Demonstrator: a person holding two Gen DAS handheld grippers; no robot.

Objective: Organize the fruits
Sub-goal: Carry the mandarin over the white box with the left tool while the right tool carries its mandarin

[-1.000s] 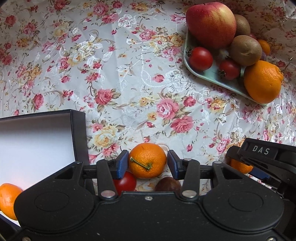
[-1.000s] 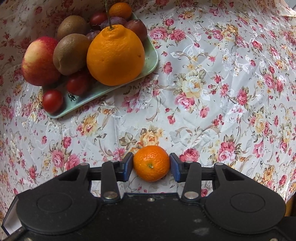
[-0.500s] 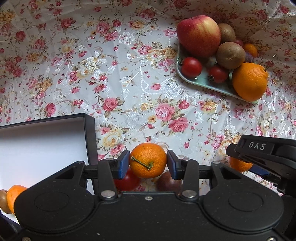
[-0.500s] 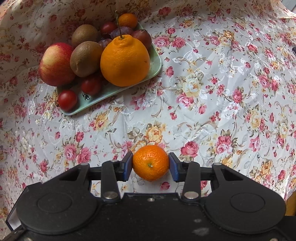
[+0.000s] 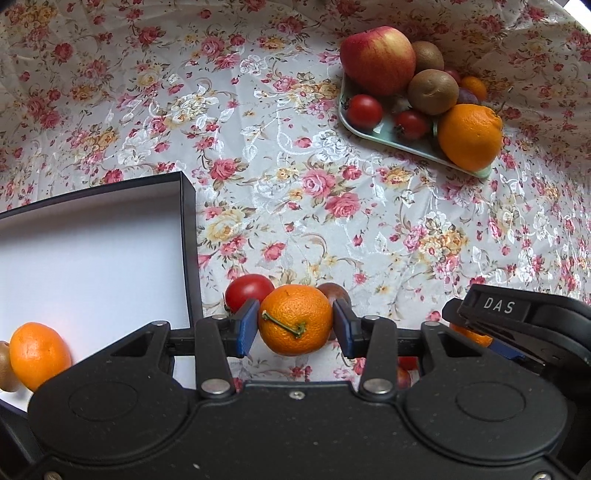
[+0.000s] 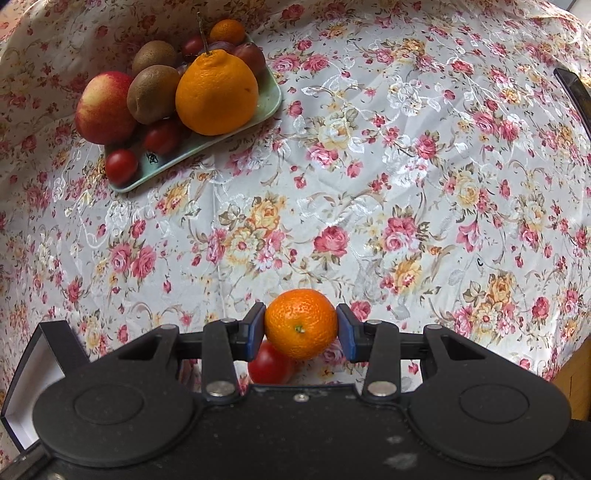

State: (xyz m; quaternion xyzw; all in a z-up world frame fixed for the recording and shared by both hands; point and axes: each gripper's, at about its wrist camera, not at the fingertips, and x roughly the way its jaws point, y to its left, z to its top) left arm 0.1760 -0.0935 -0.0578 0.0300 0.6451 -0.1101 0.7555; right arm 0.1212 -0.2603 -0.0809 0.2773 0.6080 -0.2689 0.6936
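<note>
The counter (image 6: pixel 406 184) carries one floral cloth over its whole visible surface. One black box (image 5: pixel 186 236) with a white interior sits at the near left edge in the left wrist view; it holds one orange fruit (image 5: pixel 38 354) and one brown fruit (image 5: pixel 5 367), touching each other at the box's near left corner.

One pale green tray (image 6: pixel 207 142) stands toward the far side of the counter, well apart from the box. Counted contents in the right wrist view: one apple (image 6: pixel 105 107), one large orange (image 6: pixel 216 92), two kiwis (image 6: pixel 153 92), two tomatoes (image 6: pixel 122 166), one small mandarin (image 6: pixel 227 31) at the far end, and some dark plums, count uncertain.

The left gripper (image 5: pixel 295 325) pinches one mandarin with a green stem (image 5: pixel 295 319) between its blue pads, just right of the box wall. One tomato (image 5: pixel 247 290) and one dark brown fruit (image 5: pixel 334 291) lie on the cloth just beyond it.

The right gripper (image 6: pixel 301 325) pinches one second mandarin (image 6: pixel 301 323). One red tomato (image 6: pixel 269 363) shows directly below it.
</note>
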